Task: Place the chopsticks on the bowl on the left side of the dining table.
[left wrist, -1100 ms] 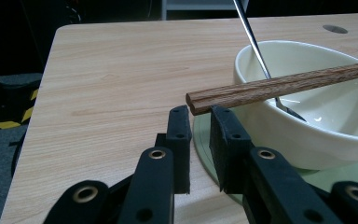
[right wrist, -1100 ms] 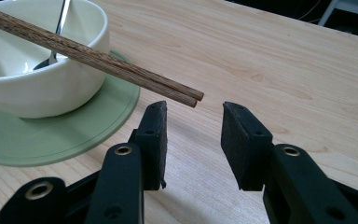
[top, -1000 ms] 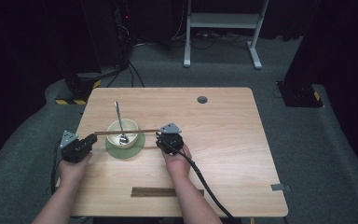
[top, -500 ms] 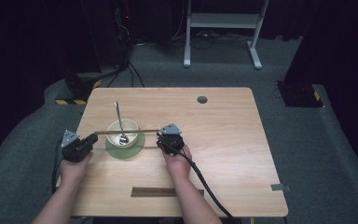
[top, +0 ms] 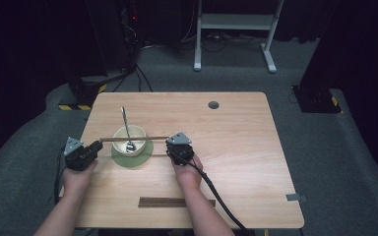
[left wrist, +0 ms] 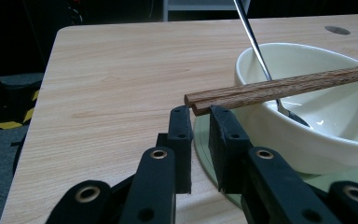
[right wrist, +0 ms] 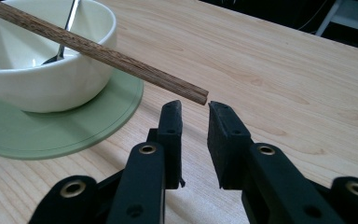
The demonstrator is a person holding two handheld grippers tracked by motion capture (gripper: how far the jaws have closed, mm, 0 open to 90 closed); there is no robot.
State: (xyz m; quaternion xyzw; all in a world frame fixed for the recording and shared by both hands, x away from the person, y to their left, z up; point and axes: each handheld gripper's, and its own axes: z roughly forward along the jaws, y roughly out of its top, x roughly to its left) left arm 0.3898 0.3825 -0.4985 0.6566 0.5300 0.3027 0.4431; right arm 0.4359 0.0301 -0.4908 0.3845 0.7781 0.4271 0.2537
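Observation:
A cream bowl point(top: 139, 133) stands on a green saucer point(top: 145, 155) with a metal spoon point(top: 123, 120) leaning in it. A pair of dark wooden chopsticks point(top: 142, 138) lies across the bowl's rim. My left gripper point(top: 97, 145) sits at their left end, its jaws nearly together and empty point(left wrist: 198, 114); the chopstick ends point(left wrist: 284, 88) hang just past the tips. My right gripper point(top: 169, 147) faces the other end point(right wrist: 121, 60). Its jaws point(right wrist: 193, 109) have just been closing, and nothing is between them.
A second pair of chopsticks point(top: 172, 202) lies flat near the table's front edge. The wooden table point(top: 236, 157) has a round hole point(top: 213, 104) at the back. Dark floor, cables and a metal stand lie beyond.

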